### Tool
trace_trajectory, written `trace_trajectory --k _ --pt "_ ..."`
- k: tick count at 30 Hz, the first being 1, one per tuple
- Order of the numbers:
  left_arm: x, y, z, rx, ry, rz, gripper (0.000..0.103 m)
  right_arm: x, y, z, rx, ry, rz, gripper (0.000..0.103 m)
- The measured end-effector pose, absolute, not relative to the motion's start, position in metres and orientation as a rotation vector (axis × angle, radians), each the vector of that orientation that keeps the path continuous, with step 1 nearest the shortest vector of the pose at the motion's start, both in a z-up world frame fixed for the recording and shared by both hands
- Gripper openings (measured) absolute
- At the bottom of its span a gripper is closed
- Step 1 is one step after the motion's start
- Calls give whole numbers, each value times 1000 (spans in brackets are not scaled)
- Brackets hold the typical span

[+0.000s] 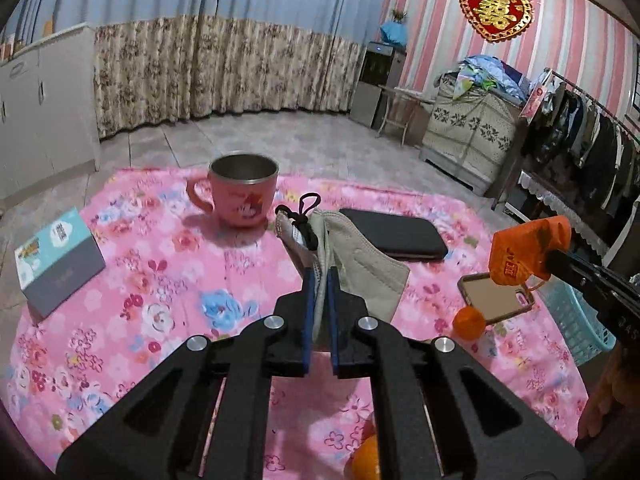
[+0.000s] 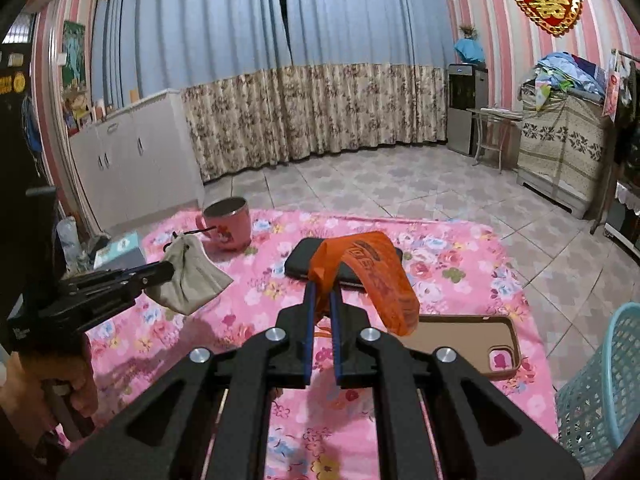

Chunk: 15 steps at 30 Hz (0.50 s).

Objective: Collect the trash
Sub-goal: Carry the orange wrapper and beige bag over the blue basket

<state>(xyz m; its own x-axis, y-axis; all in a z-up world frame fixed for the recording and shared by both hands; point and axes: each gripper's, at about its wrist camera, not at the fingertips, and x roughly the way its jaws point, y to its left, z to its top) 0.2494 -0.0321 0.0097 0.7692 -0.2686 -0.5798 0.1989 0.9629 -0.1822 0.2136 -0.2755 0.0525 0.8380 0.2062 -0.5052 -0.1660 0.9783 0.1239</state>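
The face mask point(image 1: 356, 256) hung pinched in the left gripper point(image 1: 321, 276) above the pink cloth point(image 1: 160, 280); the right gripper point(image 2: 321, 292) pinched an orange wrapper point(image 2: 372, 272). Either thin edge could slip free before reaching the basket point(image 2: 600, 400).

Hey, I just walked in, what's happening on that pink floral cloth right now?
A person is collecting trash with a pair of tongs in each hand. The left tongs are shut on a beige face mask, held above the pink cloth. The right tongs are shut on an orange plastic wrapper, also lifted. A pink mug, a box, a phone case and a dark phone remain on the cloth. A blue basket stands beside it.
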Motion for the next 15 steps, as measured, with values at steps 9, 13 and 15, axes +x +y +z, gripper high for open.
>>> trace_trajectory --k 9,13,15 --pt "246 -85 39 -62 597 -306 5 191 -337 81 151 449 128 7" --pt "241 -138 56 -29 569 -371 5 167 -390 96 193 399 27 7" --pt "238 -167 62 -2 555 -401 5 157 -405 101 107 388 -73 7"
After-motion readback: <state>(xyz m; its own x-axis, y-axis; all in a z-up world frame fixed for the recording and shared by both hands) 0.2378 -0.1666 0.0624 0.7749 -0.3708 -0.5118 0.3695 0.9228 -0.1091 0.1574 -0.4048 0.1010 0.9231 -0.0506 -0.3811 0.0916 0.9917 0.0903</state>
